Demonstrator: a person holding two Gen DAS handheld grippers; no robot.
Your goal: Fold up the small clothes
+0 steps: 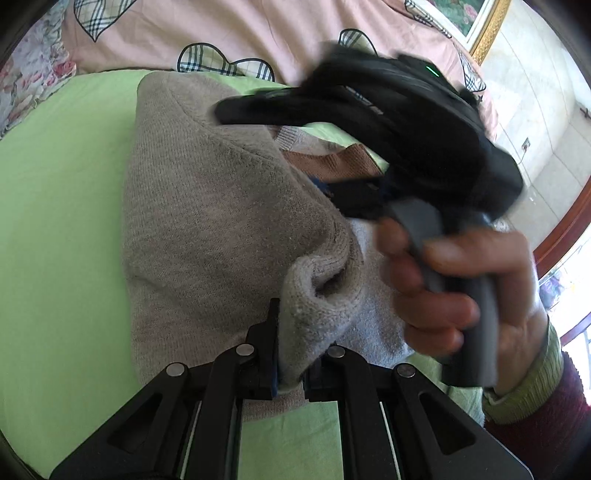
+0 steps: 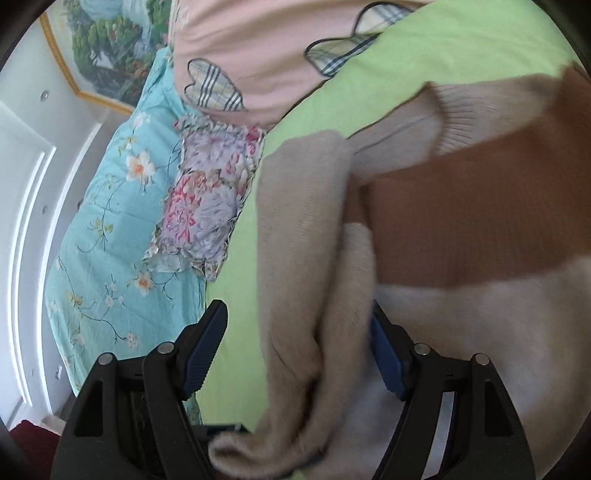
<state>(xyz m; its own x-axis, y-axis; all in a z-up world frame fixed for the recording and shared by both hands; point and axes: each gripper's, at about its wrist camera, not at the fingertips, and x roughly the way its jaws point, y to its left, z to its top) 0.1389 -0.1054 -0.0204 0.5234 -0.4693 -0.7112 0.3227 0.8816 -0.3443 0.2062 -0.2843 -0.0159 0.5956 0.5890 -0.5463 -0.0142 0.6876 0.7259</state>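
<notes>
A small beige knit sweater (image 1: 221, 221) with a brown band (image 1: 332, 162) lies on a green sheet (image 1: 55, 221). My left gripper (image 1: 291, 354) is shut on a bunched beige fold of it, near the bottom of the left wrist view. The right gripper shows there as a blurred black body (image 1: 406, 122) held by a hand above the sweater's right side. In the right wrist view the right gripper (image 2: 295, 350) is open, its blue-padded fingers (image 2: 203, 350) wide apart, with a beige fold of the sweater (image 2: 306, 295) lying loosely between them. The brown band (image 2: 480, 221) is to the right.
A pink quilt with plaid hearts (image 1: 221, 33) lies beyond the sweater. A floral cloth (image 2: 207, 199) and a turquoise flowered cover (image 2: 110, 240) lie at the sheet's left edge. A framed picture (image 2: 110, 48) hangs on the wall.
</notes>
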